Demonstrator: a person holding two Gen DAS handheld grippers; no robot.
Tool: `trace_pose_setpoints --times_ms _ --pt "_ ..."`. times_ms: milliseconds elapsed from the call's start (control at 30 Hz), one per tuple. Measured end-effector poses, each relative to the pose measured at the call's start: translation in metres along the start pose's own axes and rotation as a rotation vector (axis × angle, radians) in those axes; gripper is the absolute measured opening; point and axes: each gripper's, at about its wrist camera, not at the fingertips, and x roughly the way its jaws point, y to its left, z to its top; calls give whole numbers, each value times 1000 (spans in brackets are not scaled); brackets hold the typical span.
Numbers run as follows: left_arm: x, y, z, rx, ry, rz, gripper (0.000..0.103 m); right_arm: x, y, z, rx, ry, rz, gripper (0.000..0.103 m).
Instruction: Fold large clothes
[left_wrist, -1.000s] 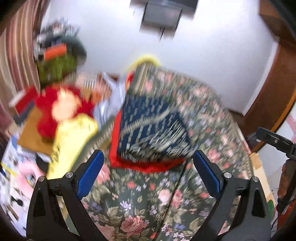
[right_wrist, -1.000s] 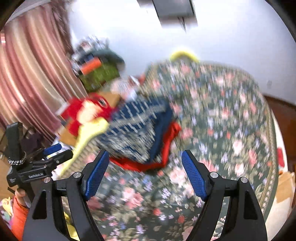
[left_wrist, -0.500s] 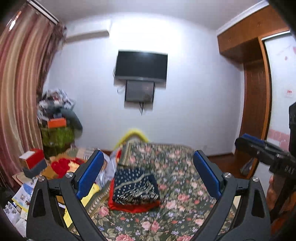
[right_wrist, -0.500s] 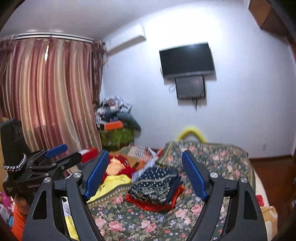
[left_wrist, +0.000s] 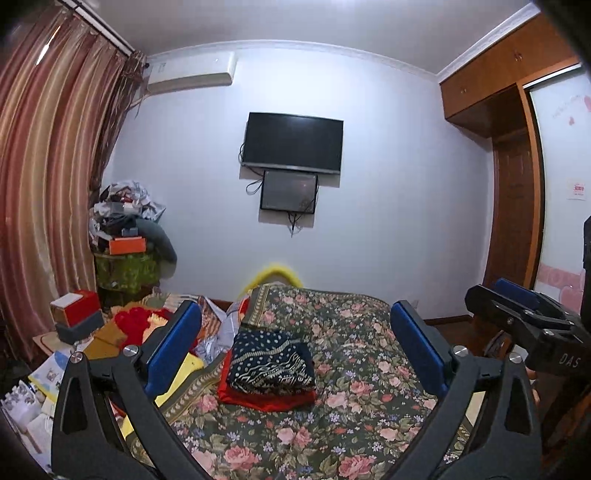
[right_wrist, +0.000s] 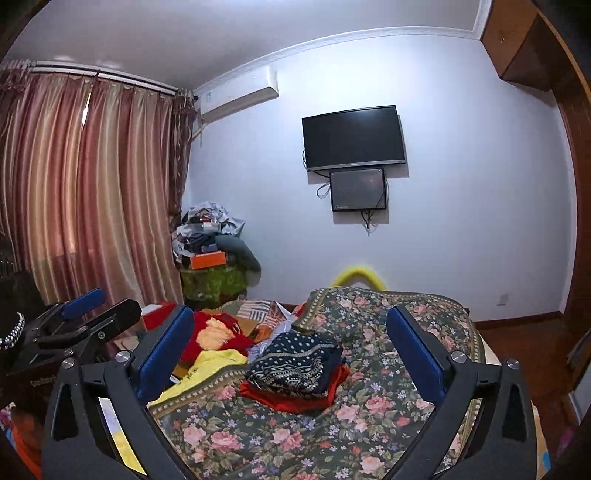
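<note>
Two views, slightly diff coverage: my left cam picks up the wooden wardrobe and the right gripper at its right edge; my right cam instead shows more of the curtain and the left gripper low on its left side. Both see the folded clothes: a navy patterned piece stacked on a folded red piece, lying on the floral bedspread, nearer its left side. Beside the bed on the left, a jumble of red, yellow and misc stuff. TV on the wall w/ a smaller screen just below. Nothing blocks the stack. Left gripper and right gripper both held up off the bed, pointing level at the far wall, fingers spread wide, gripping nothing.
</note>
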Motion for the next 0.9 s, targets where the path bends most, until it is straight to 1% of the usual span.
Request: trace_pose_setpoints --times_ms 133,400,900 --pt "-1 2 -4 -19 17 -7 102 0 0 -2 5 9 3 103" --pt "0 3 -6 -24 30 0 102 -3 -3 -8 17 21 -8 103" --pt "4 3 -7 -31 42 4 103 -5 -6 -6 31 38 -11 103"
